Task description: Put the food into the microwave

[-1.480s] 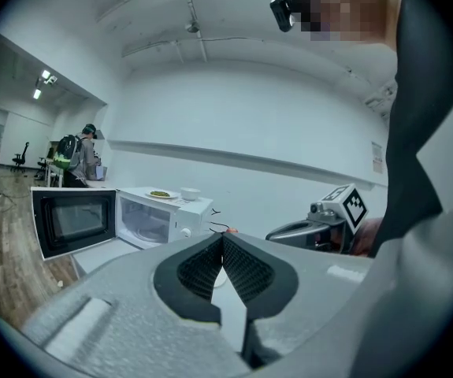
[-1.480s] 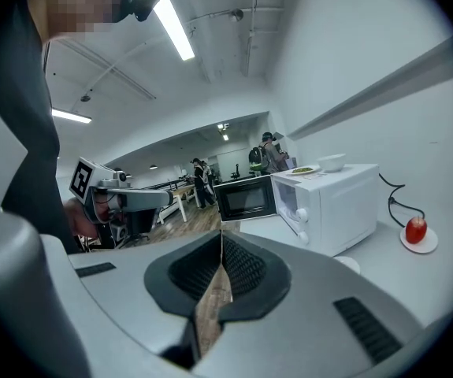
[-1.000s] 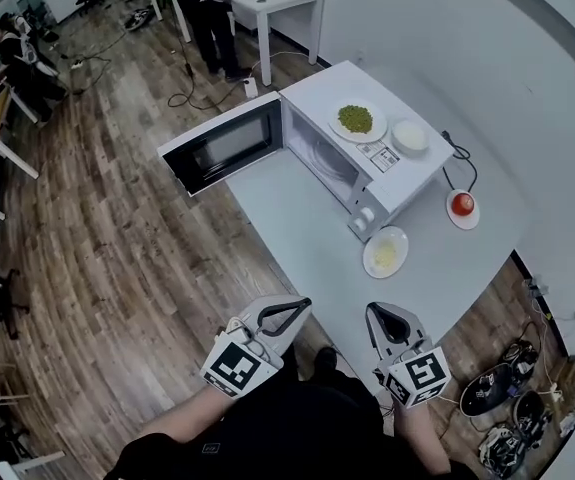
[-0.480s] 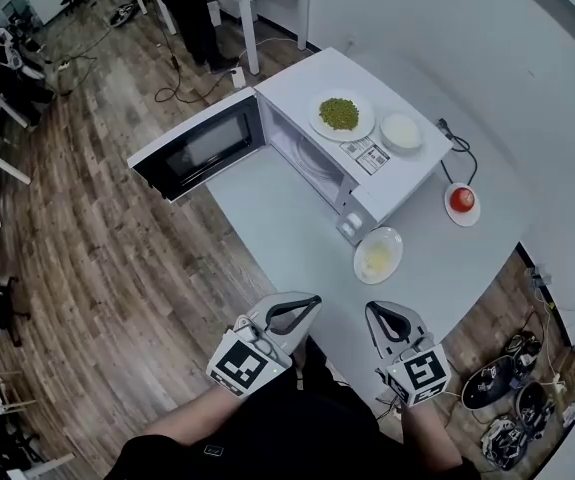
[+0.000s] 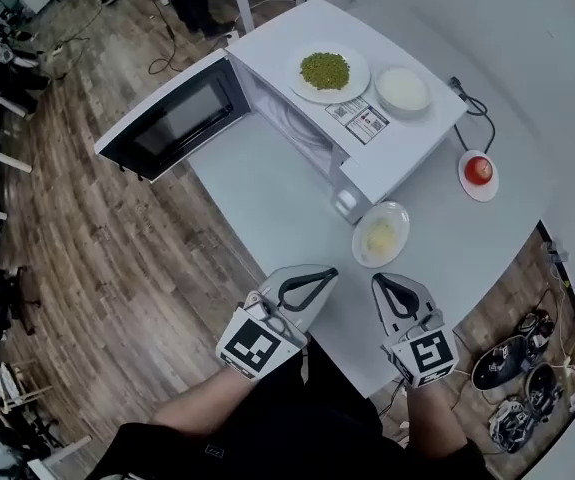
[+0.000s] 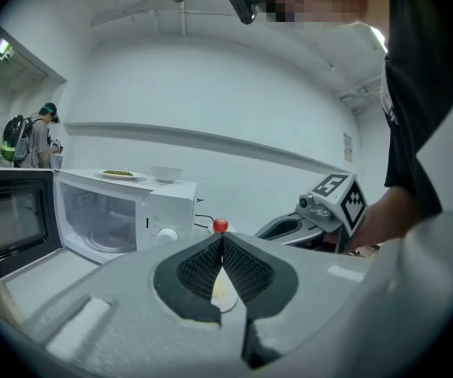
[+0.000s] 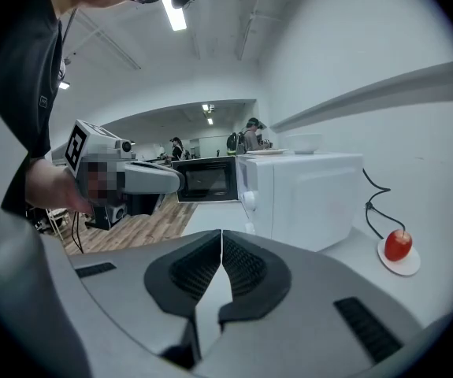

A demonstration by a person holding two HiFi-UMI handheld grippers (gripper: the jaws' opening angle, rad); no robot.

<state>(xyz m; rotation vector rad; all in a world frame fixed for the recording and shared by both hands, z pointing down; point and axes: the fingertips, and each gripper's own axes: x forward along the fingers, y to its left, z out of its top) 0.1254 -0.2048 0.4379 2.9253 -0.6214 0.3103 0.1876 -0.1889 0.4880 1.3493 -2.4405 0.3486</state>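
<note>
While both grippers hang over the near edge of the white surface [image 5: 272, 213], neither one holds anything. The left gripper [image 5: 327, 274] has its jaws pressed together, tips touching, with nothing caught between them. The right gripper [image 5: 381, 281] has its jaws closed tight in the same way and is just as empty. The two sit side by side without touching, and both point toward the microwave [image 5: 407, 140].

The microwave stands on the far part of the surface with its door [image 5: 167, 118] swung wide open to the left, out over the wooden floor [image 5: 97, 268]. Through the opening the cavity shows a round glass tray [image 5: 302, 133] with nothing on it.

The food is spread over several dishes, all of them outside the microwave. A white plate [image 5: 399, 218] carrying pale yellow food [image 5: 380, 236] rests on the surface just in front of the microwave's control end. It is the nearest dish to the grippers but clear of both. On top of the microwave sits a second plate [image 5: 295, 80] heaped with green food [image 5: 324, 70]. Beside it, also on the microwave's top, is a white bowl [image 5: 402, 89]. To the right of the microwave, well apart from the grippers, a red fruit [image 5: 478, 169] sits on a small plate [image 5: 487, 190], near a black cable [image 5: 472, 113].

In the left gripper view, a person with a backpack [image 6: 33, 142] stands far off behind the microwave door.
</note>
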